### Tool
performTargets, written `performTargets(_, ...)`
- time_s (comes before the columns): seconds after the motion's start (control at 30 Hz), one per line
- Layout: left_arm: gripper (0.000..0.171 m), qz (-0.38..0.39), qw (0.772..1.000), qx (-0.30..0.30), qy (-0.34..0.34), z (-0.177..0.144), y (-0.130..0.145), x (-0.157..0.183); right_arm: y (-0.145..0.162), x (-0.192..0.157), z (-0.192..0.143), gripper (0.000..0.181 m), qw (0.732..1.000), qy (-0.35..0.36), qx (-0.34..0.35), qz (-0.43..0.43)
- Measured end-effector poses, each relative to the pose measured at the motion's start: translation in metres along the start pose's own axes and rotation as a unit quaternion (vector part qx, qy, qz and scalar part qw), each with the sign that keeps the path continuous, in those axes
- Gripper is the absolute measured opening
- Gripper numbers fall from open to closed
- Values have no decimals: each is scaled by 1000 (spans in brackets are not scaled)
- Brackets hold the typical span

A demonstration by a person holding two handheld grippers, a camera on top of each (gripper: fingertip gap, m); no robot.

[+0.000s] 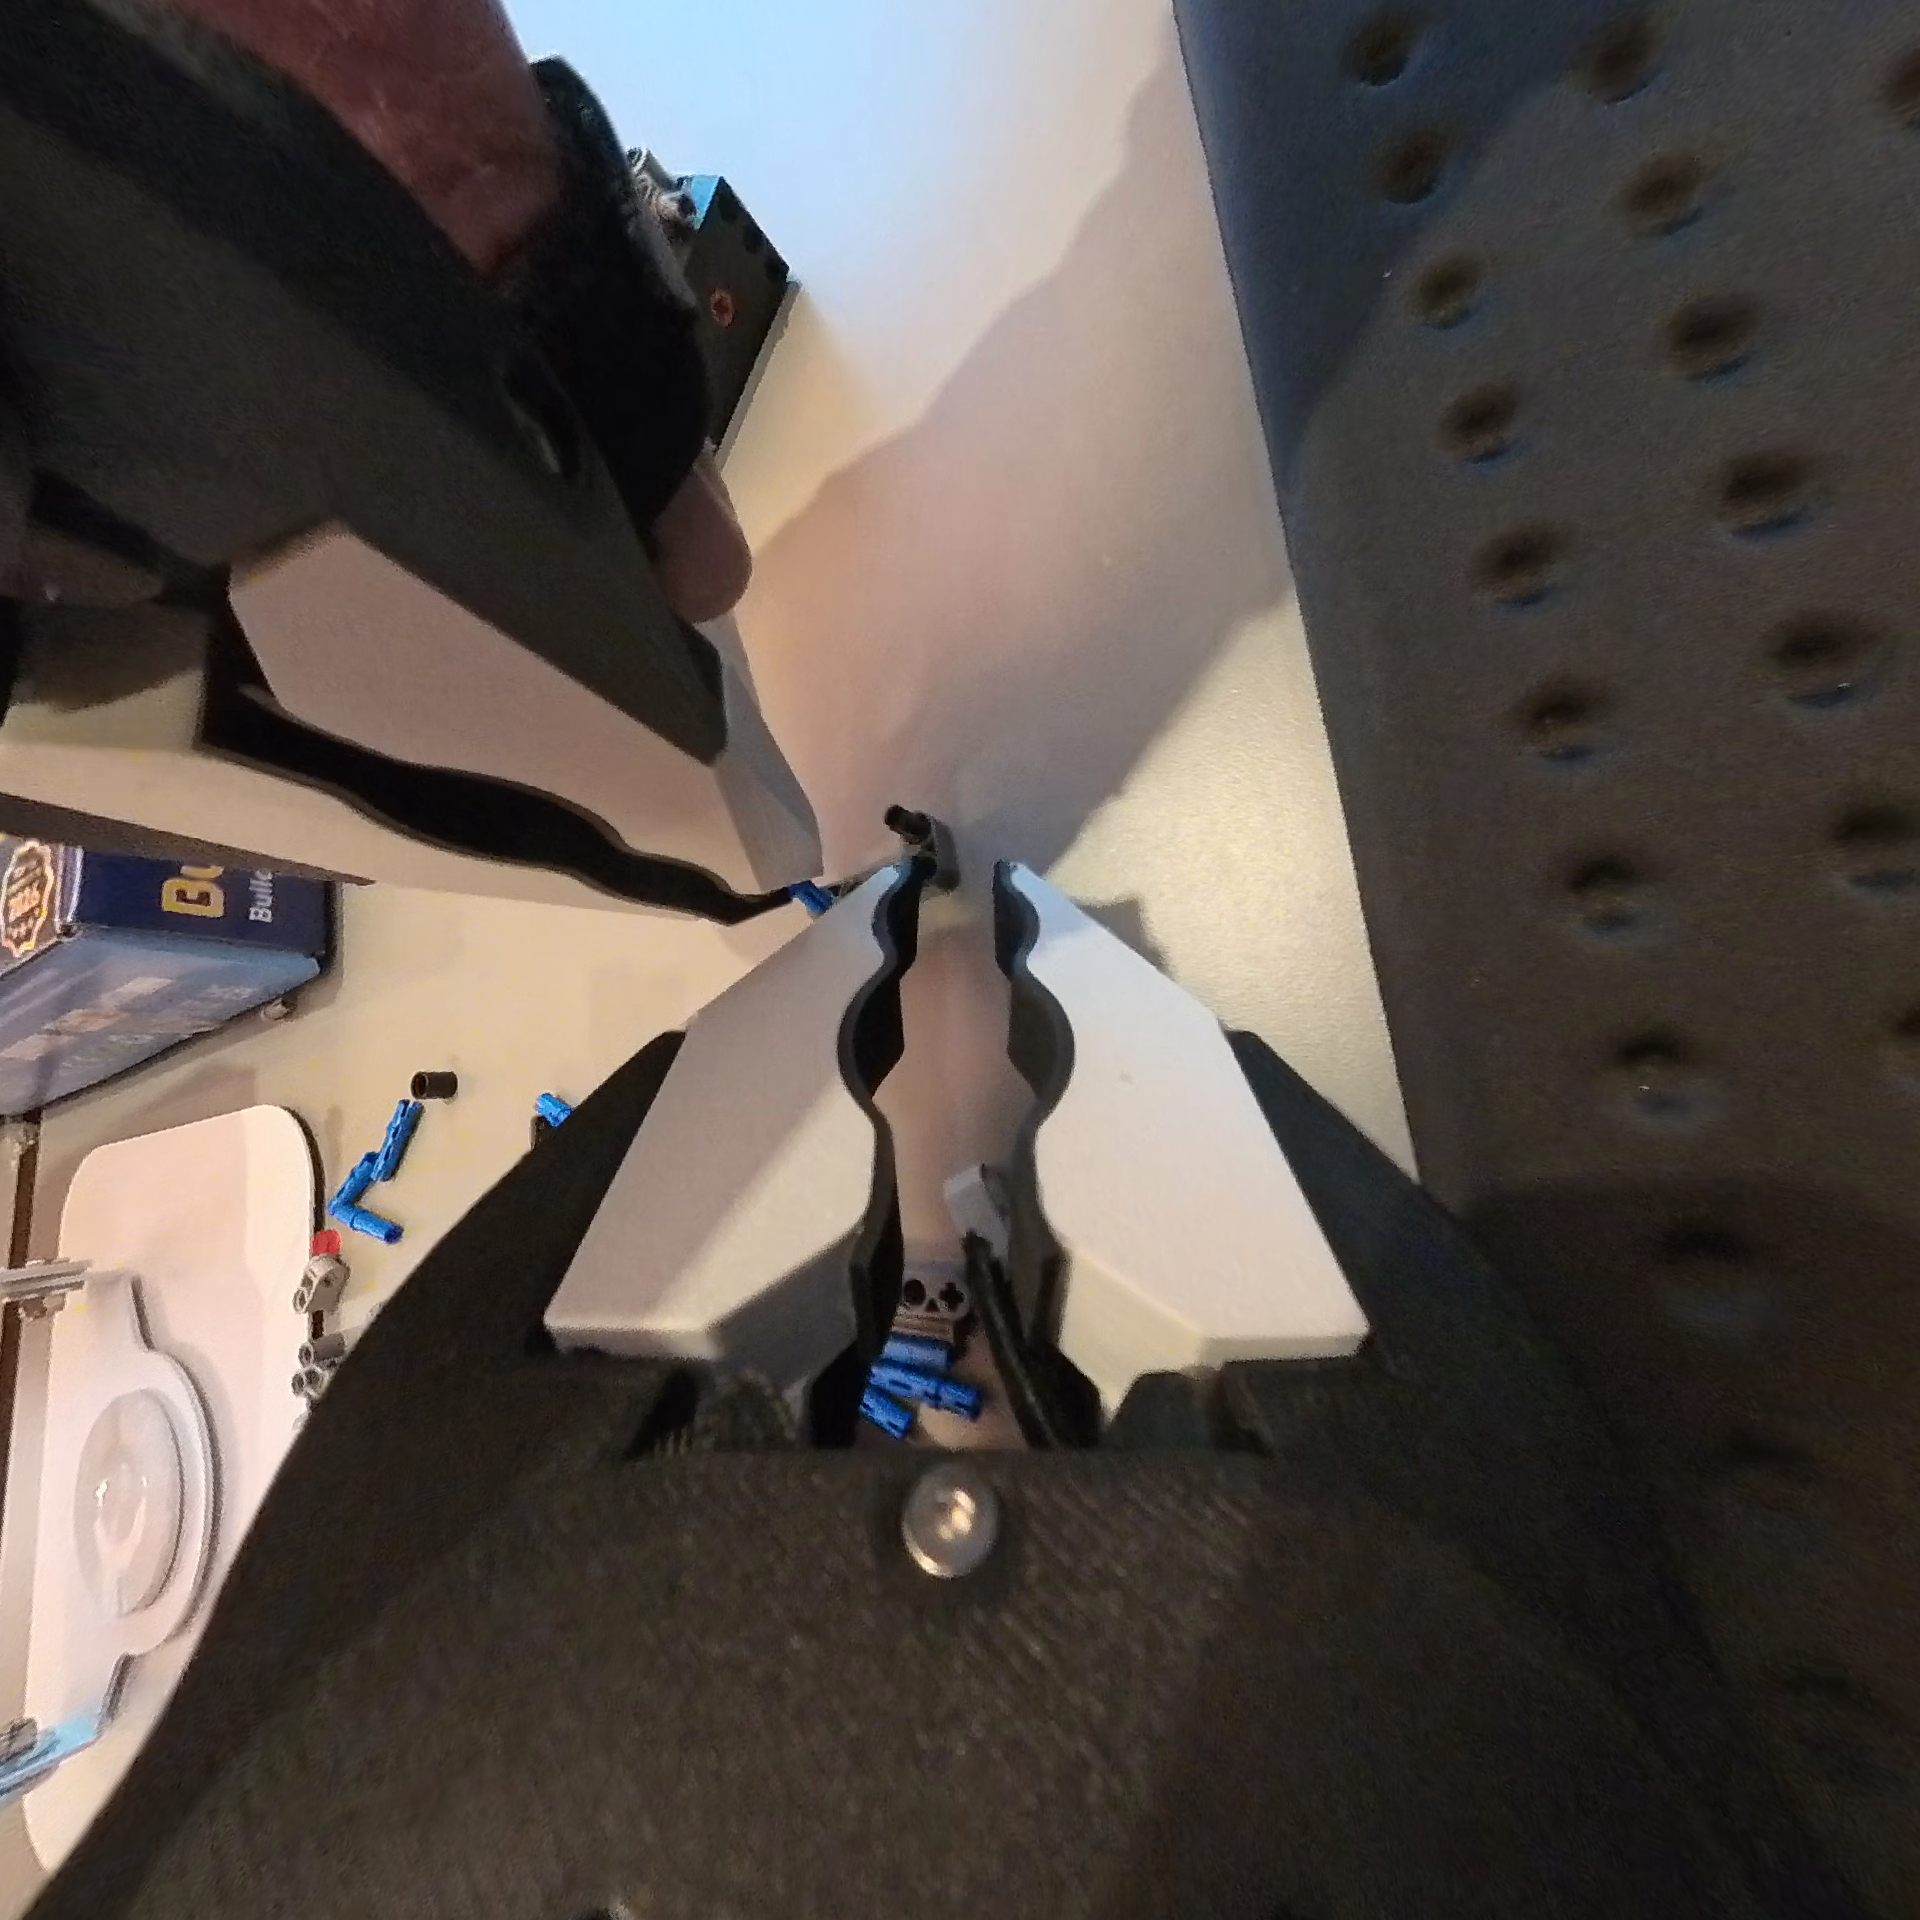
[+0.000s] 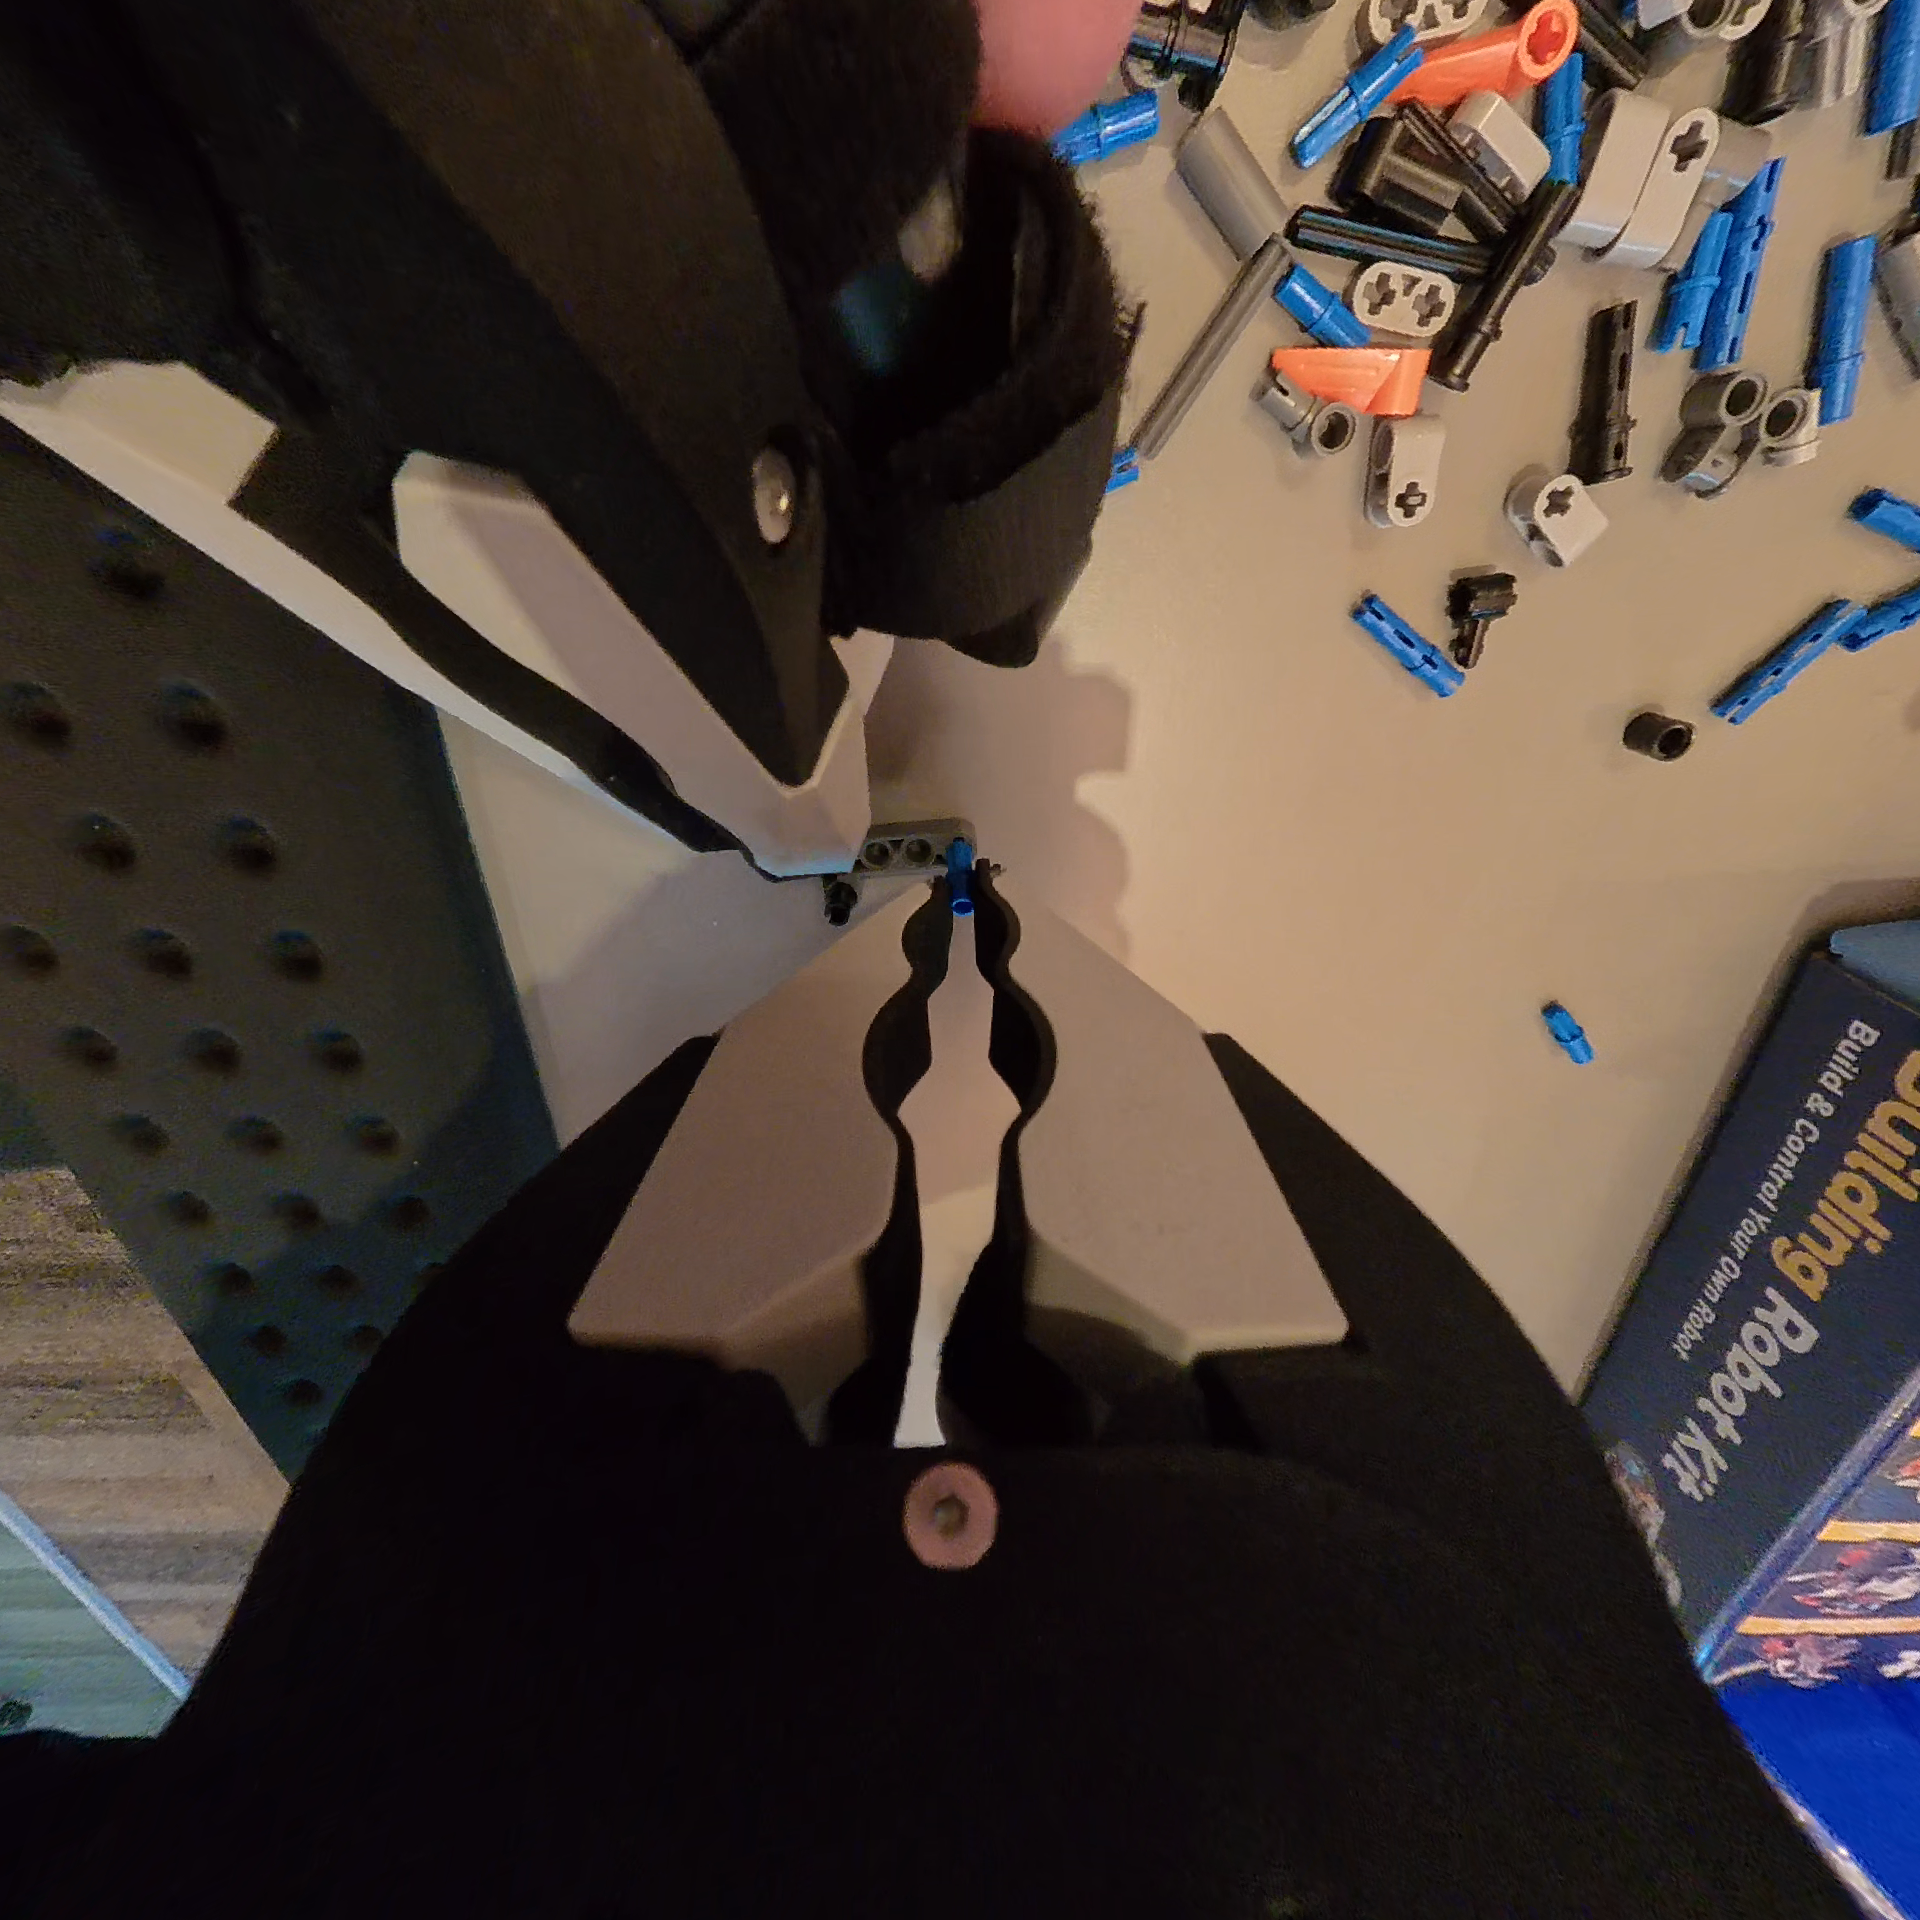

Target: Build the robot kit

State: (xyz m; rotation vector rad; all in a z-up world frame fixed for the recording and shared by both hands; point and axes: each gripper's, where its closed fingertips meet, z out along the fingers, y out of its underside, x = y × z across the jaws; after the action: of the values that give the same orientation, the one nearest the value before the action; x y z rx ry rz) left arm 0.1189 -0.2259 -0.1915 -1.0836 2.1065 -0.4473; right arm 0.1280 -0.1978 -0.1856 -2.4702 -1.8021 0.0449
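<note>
Two small parts met mid-air over the table [image 2: 1299, 831]: a grey beam [image 2: 914, 850] pinched in the narrow left gripper [image 1: 951, 878], and a blue pin [image 2: 958, 883] clamped in the right gripper [image 2: 961, 920], its tip at the beam's right end. Couldn't tell if the pin sat in a hole, too tiny. The loose parts pile [image 2: 1558, 260] lay far right, and the blue box [image 2: 1766, 1299] was cut off near right.

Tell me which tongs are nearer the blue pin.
Right. The right tongs pinch the blue pin at their tips; the left tongs grip the grey beam beside it.
</note>
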Motion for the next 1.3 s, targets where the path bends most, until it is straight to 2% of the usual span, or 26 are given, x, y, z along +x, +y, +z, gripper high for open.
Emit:
performTargets(0.7, 12, -9, 1000, 3, 5, 0, 2, -2, -12, 0, 1, 2, 1000, -1, 11, 4)
performTargets(0.87, 11, 2, 1000, 12, -7, -8, -1, -3, -9, 3, 0, 2, 999, 3, 36, 22)
performTargets(1.03, 10, -20, 998, 41, -50, -28, -1, -22, -11, 6, -19, 2, 986, -10, 146, 80)
performTargets(1.13, 15, -29, 993, 53, -101, -37, 3, -43, -21, 2, -36, 3, 963, -41, 239, 119)
performTargets(1.3, 11, 1, 988, 64, -140, -41, -4, -50, -30, 0, -48, 2, 928, -75, 327, 165)
